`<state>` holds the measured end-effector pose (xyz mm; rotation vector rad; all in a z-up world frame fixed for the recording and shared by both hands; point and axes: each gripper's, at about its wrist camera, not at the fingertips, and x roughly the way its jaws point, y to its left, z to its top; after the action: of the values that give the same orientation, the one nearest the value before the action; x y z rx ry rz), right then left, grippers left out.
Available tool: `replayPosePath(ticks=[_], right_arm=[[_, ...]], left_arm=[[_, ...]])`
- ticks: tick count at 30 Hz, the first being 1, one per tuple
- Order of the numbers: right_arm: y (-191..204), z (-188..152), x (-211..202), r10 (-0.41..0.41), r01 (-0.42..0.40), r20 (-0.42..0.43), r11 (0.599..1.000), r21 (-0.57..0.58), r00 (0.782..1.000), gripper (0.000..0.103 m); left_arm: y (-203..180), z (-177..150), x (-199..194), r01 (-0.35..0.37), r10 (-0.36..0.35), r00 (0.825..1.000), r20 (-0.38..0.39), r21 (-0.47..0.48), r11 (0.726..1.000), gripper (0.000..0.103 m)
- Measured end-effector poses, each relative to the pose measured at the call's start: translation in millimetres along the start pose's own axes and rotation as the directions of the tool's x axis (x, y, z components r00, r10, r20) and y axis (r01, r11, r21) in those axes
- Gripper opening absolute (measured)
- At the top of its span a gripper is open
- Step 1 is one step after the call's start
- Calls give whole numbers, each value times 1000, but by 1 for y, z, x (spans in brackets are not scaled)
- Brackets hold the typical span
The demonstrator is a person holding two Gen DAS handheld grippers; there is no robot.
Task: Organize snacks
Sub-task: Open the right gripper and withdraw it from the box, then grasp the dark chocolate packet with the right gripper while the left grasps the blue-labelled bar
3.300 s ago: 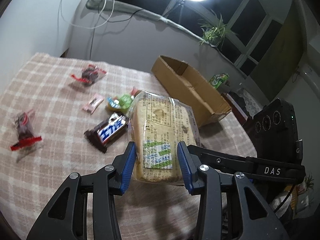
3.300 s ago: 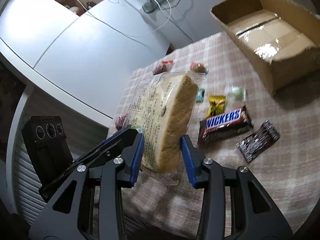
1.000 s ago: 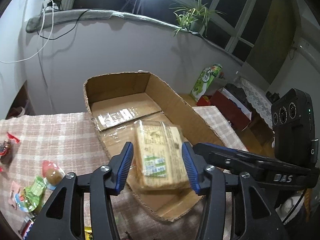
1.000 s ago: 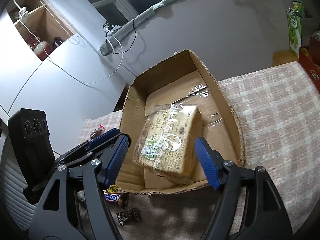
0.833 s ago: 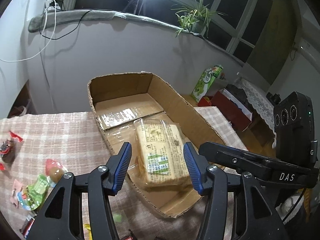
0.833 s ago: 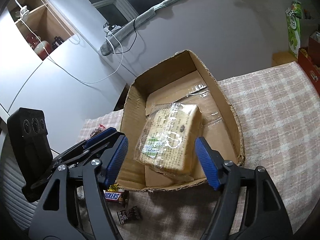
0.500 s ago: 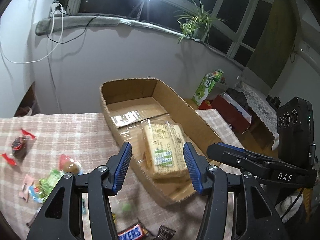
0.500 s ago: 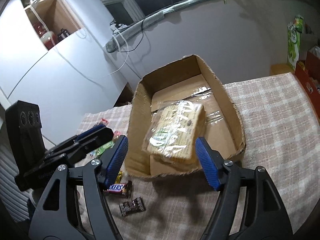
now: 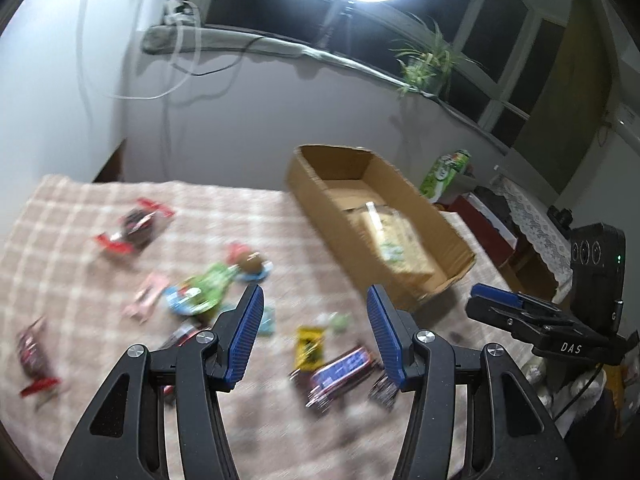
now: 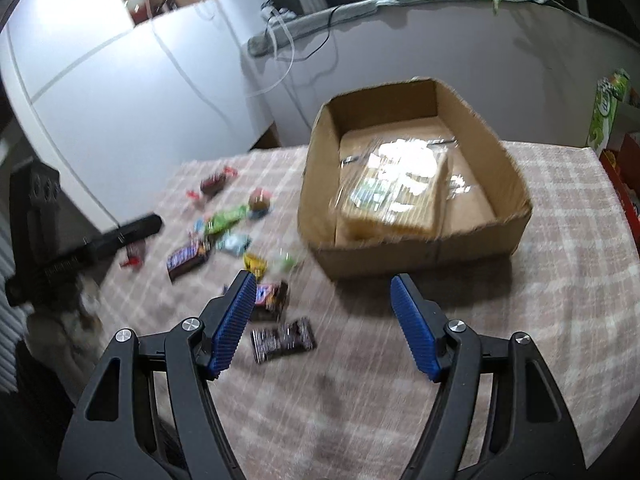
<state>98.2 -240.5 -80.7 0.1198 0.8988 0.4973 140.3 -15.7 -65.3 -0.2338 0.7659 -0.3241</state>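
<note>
Snacks (image 10: 188, 258) lie scattered on the tabletop (image 10: 560, 240) beside the box (image 10: 516, 216), which holds a bread pack (image 10: 394, 196). Both claws, left (image 9: 316, 336) and right (image 10: 324, 326), are apart, empty. Wrappers look light and slippery, though blurred; pinch mid-body.

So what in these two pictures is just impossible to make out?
- Print on the bagged bread: right wrist view, washed out by glare and blur.
- Near end of the bread inside the cardboard box: left wrist view, hidden by the box wall.
- Small wrapped snacks on the checked cloth: left wrist view, motion blur smears their labels.
- Dark bar: right wrist view, name unreadable from blur.
</note>
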Motion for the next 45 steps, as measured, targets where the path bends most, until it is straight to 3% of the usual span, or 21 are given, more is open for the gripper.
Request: replayPosePath(ticks=[2, 4, 10, 32, 38, 45], right_arm=[[7, -10, 4, -25, 25, -12, 999, -30, 1000, 74], [13, -18, 7, -41, 40, -18, 998, -58, 999, 82], [32, -35, 22, -71, 63, -58, 989, -130, 996, 83], [47, -34, 64, -135, 97, -136, 962, -256, 981, 83], [47, -35, 63, -162, 121, -130, 953, -279, 978, 72], [43, -33, 58, -161, 124, -122, 955, -268, 979, 41]], left_arm=[[14, -8, -10, -27, 27, 1000, 4, -18, 999, 53], [29, -16, -18, -50, 50, 999, -1, -42, 998, 53], [68, -37, -22, -98, 94, 994, -48, -107, 989, 53], [74, -36, 28, -188, 201, 962, -182, 88, 978, 53], [74, -37, 38, -200, 217, 956, -196, 105, 974, 53], [70, -40, 40, -212, 233, 954, -189, 126, 969, 53]])
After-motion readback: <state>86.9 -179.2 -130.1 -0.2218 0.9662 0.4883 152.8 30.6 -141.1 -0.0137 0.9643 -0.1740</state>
